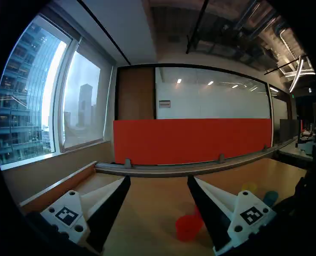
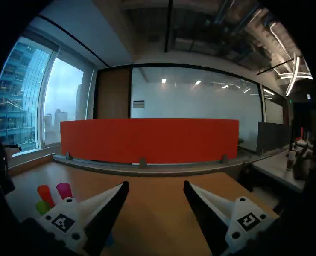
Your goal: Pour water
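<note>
Left gripper (image 1: 158, 182) fingers standing wide apart, gripping nothing. I'm holding it above desk (image 1: 153, 213). Red cup (image 1: 188, 227) sitting on desk just beside right finger; yellow cup (image 1: 248, 187), blue cup (image 1: 270, 197) standing farther right. Right gripper (image 2: 154, 185) gaping too, empty. Orange cup (image 2: 45, 194), pink cup (image 2: 64, 190), green cup (image 2: 42, 207) clustering off its left finger.

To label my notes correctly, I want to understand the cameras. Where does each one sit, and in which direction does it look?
Left gripper view: rides on the left gripper, looks over the wooden desk to the orange partition; its two open fingers show, a red cup beside one.
Right gripper view: rides on the right gripper, faces the same partition; its open fingers show, a pink cup at the lower left.
Shared: desk, partition, window.
</note>
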Demonstrator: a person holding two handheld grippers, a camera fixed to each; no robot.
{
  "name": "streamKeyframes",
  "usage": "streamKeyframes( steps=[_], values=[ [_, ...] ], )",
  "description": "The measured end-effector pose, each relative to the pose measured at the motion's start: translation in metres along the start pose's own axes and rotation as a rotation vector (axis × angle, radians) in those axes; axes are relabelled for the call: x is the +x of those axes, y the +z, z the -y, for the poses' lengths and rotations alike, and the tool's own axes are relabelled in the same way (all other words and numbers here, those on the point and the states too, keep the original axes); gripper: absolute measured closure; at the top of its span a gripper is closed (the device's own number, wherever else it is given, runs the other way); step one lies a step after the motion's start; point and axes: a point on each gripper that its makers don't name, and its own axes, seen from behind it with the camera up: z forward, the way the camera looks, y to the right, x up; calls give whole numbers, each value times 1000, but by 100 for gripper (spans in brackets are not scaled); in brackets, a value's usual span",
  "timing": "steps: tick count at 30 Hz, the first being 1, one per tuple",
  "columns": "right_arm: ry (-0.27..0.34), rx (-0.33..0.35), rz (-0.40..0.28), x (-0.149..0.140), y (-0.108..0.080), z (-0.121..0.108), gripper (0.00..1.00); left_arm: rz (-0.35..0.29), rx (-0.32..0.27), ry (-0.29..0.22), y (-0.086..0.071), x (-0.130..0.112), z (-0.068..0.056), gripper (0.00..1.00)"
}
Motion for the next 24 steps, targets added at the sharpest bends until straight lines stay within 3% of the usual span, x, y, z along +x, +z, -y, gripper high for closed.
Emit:
streamKeyframes(
  steps=[8, 15, 24],
  values=[
    [26, 30, 9, 38, -2, 5, 1, 2, -39, 12, 5, 42, -5, 1],
    [27, 61, 27, 61, -4, 11, 1, -9, -94, 22, 8, 82, -17, 1],
    [23, 118, 31, 70, -1, 19, 1, 26, -164, 41, 10, 85, -30, 1]
  ],
)
